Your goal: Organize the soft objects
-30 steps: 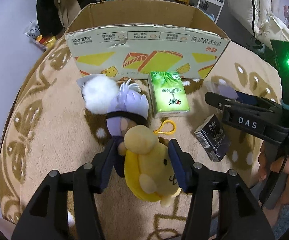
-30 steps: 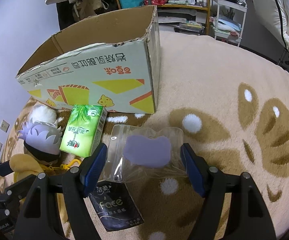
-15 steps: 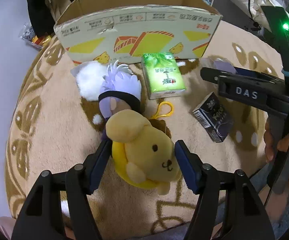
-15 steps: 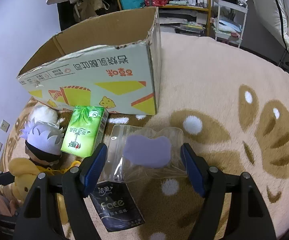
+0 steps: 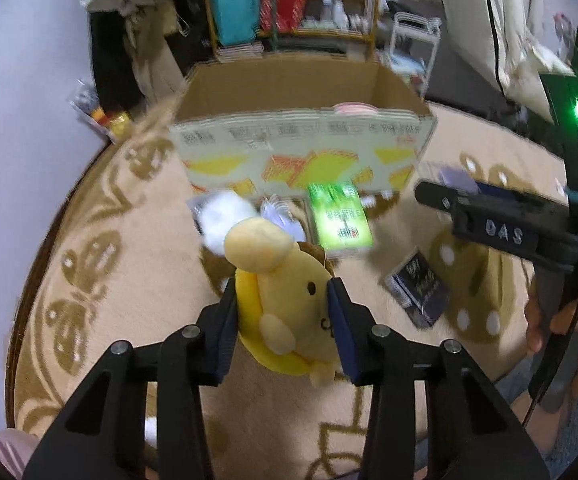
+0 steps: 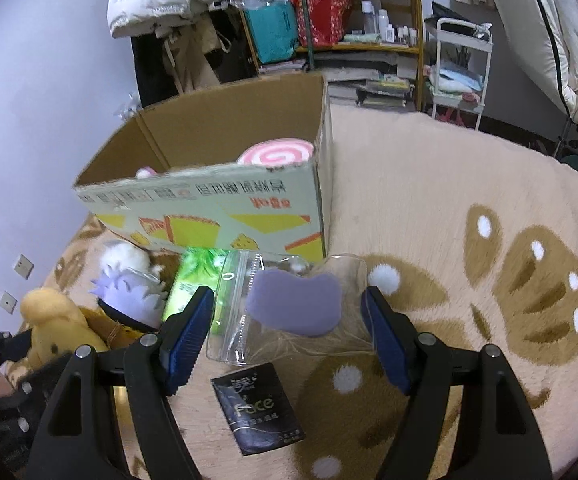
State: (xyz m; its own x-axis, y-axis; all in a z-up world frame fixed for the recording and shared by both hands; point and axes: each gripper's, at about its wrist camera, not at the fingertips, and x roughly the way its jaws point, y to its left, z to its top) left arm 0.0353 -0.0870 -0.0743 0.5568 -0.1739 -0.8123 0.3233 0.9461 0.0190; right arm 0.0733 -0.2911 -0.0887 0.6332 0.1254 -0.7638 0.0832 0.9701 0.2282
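The left tongs (image 5: 285, 322) have just been closing and are now clamping the yellow plush dog (image 5: 285, 304), lifting it in front of the cardboard box (image 6: 217, 208). The right tongs (image 6: 287, 330) are gripping a clear zip bag (image 6: 289, 308) by its sides. A pink swirl cushion (image 6: 277, 152) is already in the box — still lying before it: purple-haired doll (image 6: 129, 292), green tissue pack (image 5: 339, 216), black packet (image 6: 259, 408).

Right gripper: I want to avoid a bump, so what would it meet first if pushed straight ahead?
Probably the cardboard box, its printed front wall, judging loosely since depth is unclear; the clear bag already sits between the right gripper fingers.
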